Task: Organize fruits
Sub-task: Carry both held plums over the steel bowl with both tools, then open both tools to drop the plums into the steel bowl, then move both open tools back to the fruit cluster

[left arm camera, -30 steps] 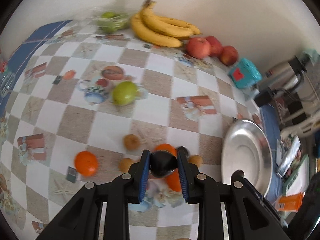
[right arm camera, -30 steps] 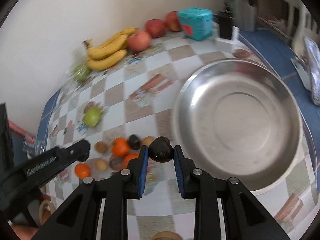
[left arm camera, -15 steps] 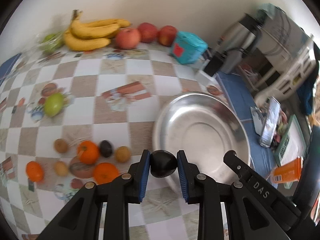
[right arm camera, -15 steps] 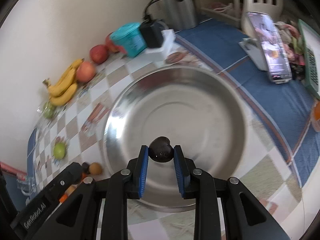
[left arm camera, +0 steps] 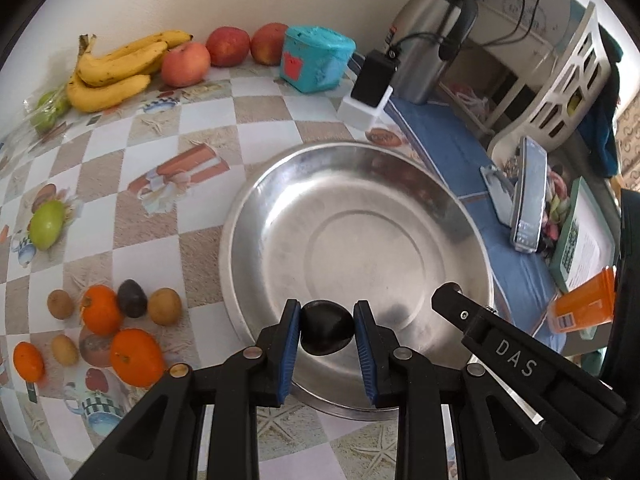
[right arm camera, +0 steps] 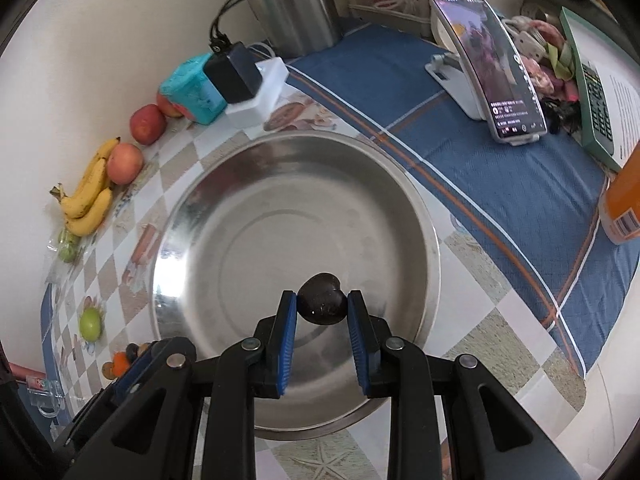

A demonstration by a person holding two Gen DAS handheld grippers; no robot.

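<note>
Both grippers are clamped on dark fruit over the steel bowl (left arm camera: 256, 216): left gripper (left arm camera: 327, 330) pinches a dark plum (left arm camera: 326, 332), right gripper (right arm camera: 322, 307) squeezes another dark fruit (right arm camera: 322, 304). Oranges (left arm camera: 100, 314) sit just left of the bowl.

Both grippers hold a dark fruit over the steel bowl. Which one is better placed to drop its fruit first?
Right, probably. The right gripper holds its dark round fruit farther over the round steel bowl. The left gripper with its dark fruit hangs nearer the rim.
</note>
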